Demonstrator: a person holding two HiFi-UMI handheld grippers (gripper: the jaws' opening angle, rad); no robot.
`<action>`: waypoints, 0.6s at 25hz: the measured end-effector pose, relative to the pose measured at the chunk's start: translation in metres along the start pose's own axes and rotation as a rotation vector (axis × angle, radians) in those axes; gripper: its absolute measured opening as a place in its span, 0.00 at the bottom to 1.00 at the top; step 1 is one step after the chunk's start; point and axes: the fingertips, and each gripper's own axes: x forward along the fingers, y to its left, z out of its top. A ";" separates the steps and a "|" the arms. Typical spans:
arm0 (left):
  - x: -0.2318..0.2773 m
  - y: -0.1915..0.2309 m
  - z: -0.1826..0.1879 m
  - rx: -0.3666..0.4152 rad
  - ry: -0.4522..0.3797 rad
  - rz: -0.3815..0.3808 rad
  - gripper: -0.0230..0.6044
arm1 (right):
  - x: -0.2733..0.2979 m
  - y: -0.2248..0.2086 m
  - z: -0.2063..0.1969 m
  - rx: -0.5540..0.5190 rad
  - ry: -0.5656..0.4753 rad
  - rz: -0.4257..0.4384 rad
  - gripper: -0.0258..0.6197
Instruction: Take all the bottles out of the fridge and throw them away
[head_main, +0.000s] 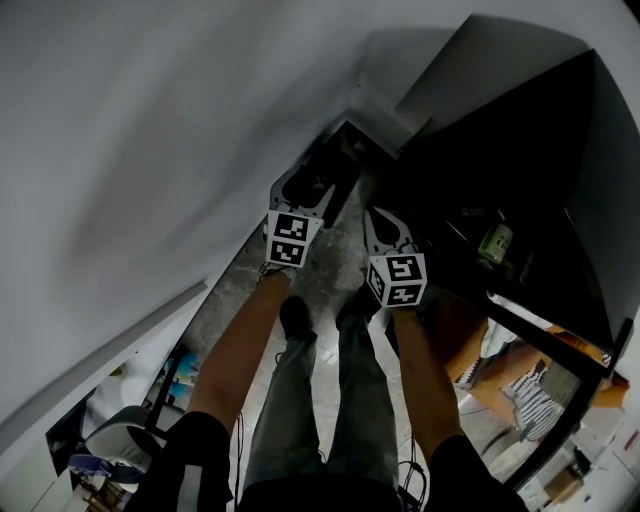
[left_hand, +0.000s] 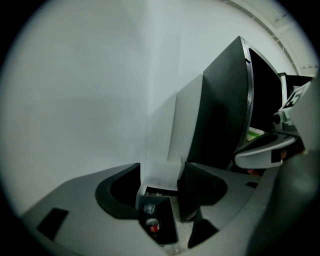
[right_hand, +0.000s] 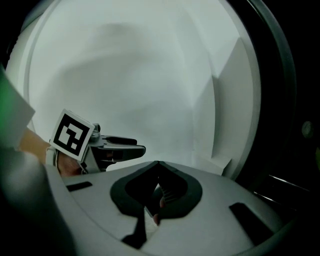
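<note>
My left gripper (head_main: 315, 190) hangs open and empty over a dark bin (left_hand: 159, 227) on the floor. In the left gripper view the bin shows between the parted jaws, with a clear bottle (left_hand: 150, 214) with a red label lying in it. My right gripper (head_main: 388, 222) is beside the left one, shut with nothing held; its tips (right_hand: 157, 164) meet in the right gripper view. The dark fridge (head_main: 520, 170) stands open on the right, and a pale green bottle (head_main: 495, 241) sits on one of its shelves. Each gripper shows in the other's view: left gripper (right_hand: 125, 147), right gripper (left_hand: 265, 152).
A white wall (head_main: 150, 150) runs along the left, close to the bin. The person's legs (head_main: 320, 380) and shoes stand on the speckled floor below the grippers. The fridge's side (left_hand: 220, 110) rises just right of the bin. Cardboard and clutter (head_main: 540, 400) lie lower right.
</note>
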 end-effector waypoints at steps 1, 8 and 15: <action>-0.006 -0.003 0.003 0.002 -0.005 -0.003 0.47 | -0.005 0.001 0.001 0.001 -0.001 -0.004 0.04; -0.057 -0.025 0.037 -0.004 -0.060 -0.050 0.22 | -0.037 0.012 0.030 0.019 -0.063 -0.045 0.04; -0.126 -0.049 0.091 -0.033 -0.111 -0.101 0.05 | -0.094 0.043 0.087 0.024 -0.135 -0.060 0.04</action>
